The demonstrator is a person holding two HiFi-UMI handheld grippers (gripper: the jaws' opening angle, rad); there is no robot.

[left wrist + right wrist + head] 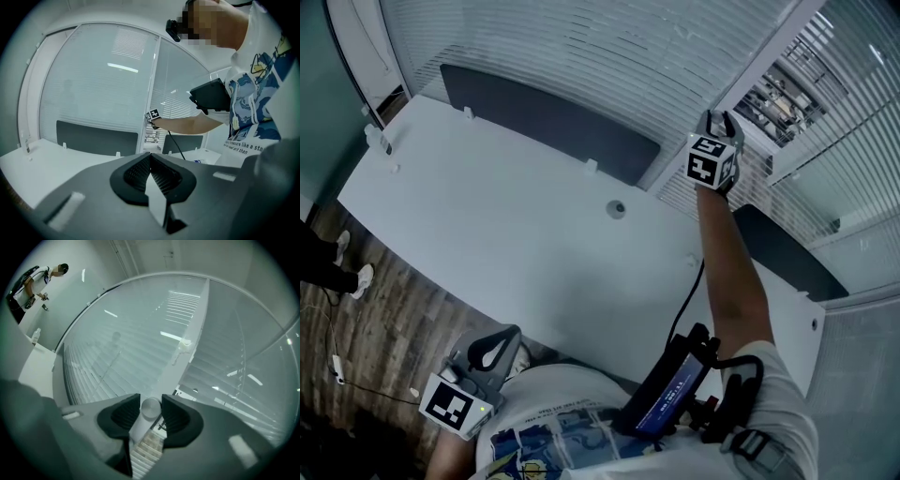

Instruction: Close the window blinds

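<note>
First, leave the left gripper (151,157) idle at the lower left of the head view, jaws together on nothing. Next, check the window blinds (581,56) across the top: flat in the left pane, apparently open at the upper right. Then, with the right gripper (721,120) pinching the white blind knob (150,408) by the mullion (769,52), twist squarely about the knob's own axis, without slipping off.

white desk (487,216) with a dark divider panel (548,122) along its far edge
</note>
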